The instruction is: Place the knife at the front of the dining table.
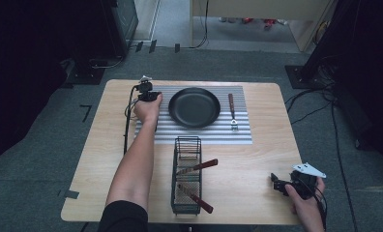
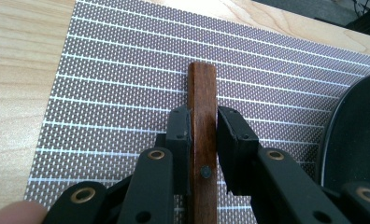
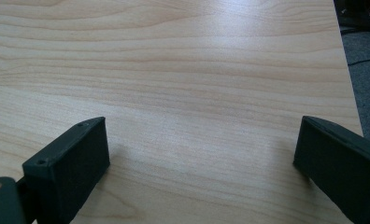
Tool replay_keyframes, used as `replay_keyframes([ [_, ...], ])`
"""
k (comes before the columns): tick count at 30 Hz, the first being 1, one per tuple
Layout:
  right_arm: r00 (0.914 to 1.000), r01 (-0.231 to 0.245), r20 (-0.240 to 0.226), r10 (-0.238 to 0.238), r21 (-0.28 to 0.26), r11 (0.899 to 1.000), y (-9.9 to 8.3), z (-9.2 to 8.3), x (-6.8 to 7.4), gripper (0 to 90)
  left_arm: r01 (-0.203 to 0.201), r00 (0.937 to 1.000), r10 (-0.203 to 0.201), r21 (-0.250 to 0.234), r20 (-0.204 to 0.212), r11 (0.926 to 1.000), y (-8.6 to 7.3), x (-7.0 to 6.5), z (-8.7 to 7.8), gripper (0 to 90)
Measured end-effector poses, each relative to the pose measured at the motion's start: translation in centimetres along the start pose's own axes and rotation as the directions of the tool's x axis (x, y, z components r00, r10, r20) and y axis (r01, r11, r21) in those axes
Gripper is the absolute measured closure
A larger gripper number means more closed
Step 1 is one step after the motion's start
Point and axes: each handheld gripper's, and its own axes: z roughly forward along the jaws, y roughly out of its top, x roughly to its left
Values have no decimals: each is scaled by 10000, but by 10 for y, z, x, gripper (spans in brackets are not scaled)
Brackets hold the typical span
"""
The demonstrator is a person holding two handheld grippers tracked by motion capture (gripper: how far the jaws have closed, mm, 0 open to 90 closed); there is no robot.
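In the high view, the left gripper (image 1: pixel 147 92) rests on the striped mat (image 1: pixel 243 133) beside the black pan (image 1: pixel 194 107). In the left gripper view, its jaws are clamped on a wooden handle (image 2: pixel 202 93) lying on the mat. In the right gripper view, the right gripper (image 3: pixel 202 158) holds its jaws wide apart over the bare table (image 3: pixel 183 70).

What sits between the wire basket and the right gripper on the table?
Nothing: in the high view the stretch of table between the wire basket and the right gripper is bare wood. The right gripper view shows bare wood too.

Jaws around wooden handle (image 2: pixel 202 116)
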Motion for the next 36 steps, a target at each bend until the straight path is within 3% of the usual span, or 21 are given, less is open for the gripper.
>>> replay_keyframes([
  [8, 10000, 22, 29, -22, 21, 10000, 0, 0, 0, 28, -35, 9999, 36, -35, 140, 10000, 1, 1, 1, 736],
  [13, 10000, 22, 28, -22, 22, 10000, 0, 0, 0, 28, -219, 9993, 217, 62, 311, 9997, 1, 0, 0, 613],
  [16, 10000, 34, 31, -34, 14, 10000, 0, 0, 0, 29, -107, 9980, 100, 100, 617, 9999, 1, 3, -3, 527],
  [17, 10000, 21, 27, -21, 21, 10000, 0, 0, 0, 29, 60, 9957, -63, 36, 923, 10000, 1, 4, -6, 499],
  [21, 10000, 41, 39, -41, 20, 10000, 0, 0, 0, 29, -95, 9932, 98, -28, 1158, 10000, 1, 4, -12, 396],
  [25, 10000, 48, 47, -48, 17, 10000, 0, 0, 0, 28, -198, 9889, 238, -291, 1465, 9994, -2, 4, -24, 152],
  [28, 10000, 50, 46, -50, 21, 10000, 0, 0, 0, 28, -388, 9851, 461, -474, 1656, 9981, -8, 4, -31, 108],
  [29, 10000, 49, 46, -49, 22, 10000, 0, 0, 0, 29, -499, 9840, 580, -522, 1683, 9974, -11, 6, -35, 53],
  [33, 10000, 48, 50, -48, 18, 10000, 0, 0, 1, 28, -669, 9788, 789, -688, 1890, 9954, -21, 12, -48, 16],
  [35, 10000, 51, 51, -51, 19, 10000, 0, 0, 0, 29, -810, 9788, 941, -786, 1819, 9936, -28, 14, -54, 2],
  [36, 10000, 53, 51, -53, 19, 10000, 0, 0, 0, 28, -1067, 9790, 1186, -792, 1655, 9911, -33, 14, -57, 2],
])
